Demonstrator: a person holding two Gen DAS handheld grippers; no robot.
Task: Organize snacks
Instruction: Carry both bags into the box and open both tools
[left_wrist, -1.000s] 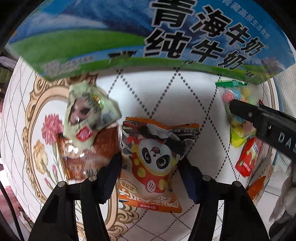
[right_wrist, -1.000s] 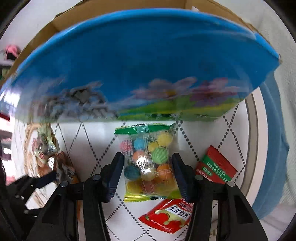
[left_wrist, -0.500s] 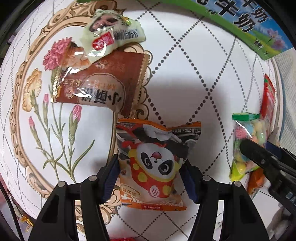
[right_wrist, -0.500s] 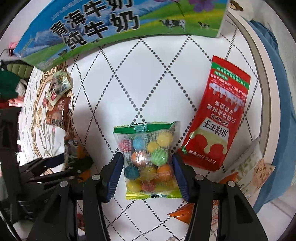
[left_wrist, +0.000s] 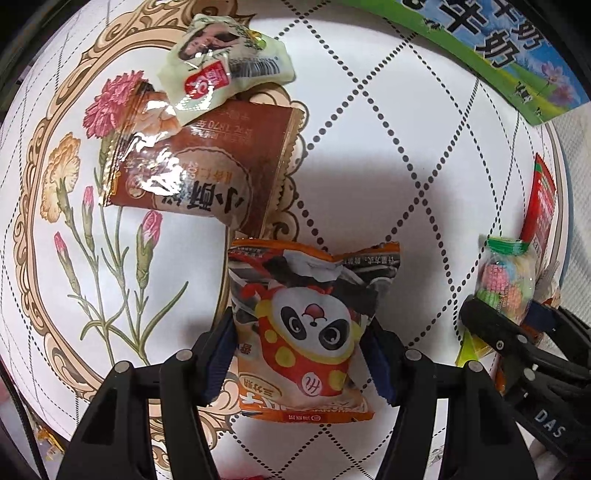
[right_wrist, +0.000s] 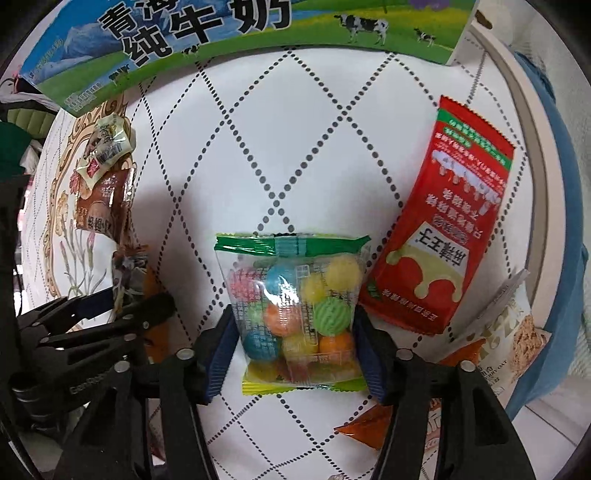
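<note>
My left gripper (left_wrist: 301, 328) is shut on an orange panda snack packet (left_wrist: 306, 280), pinching its sides just above the tablecloth. In the right wrist view, a clear bag of coloured candy balls (right_wrist: 291, 295) sits squeezed between the pads of my right gripper (right_wrist: 295, 321). Both grippers point down, side by side. The right gripper with the candy bag (left_wrist: 506, 280) shows at the right edge of the left wrist view. A blue and green milk carton box (right_wrist: 221, 40) stands at the far side of the table.
A brown packet (left_wrist: 199, 173) and a pale green packet (left_wrist: 225, 74) lie to the left on the flower-print tablecloth (left_wrist: 74, 221). A red packet (right_wrist: 443, 243), an oat packet (right_wrist: 506, 339) and an orange packet (right_wrist: 369, 424) lie to the right, near the table edge (right_wrist: 532, 184).
Both grippers have drawn back from the milk box, which has slid from filling the upper view to its top edge. Each packet has stayed in its grip, and more of the table shows.
</note>
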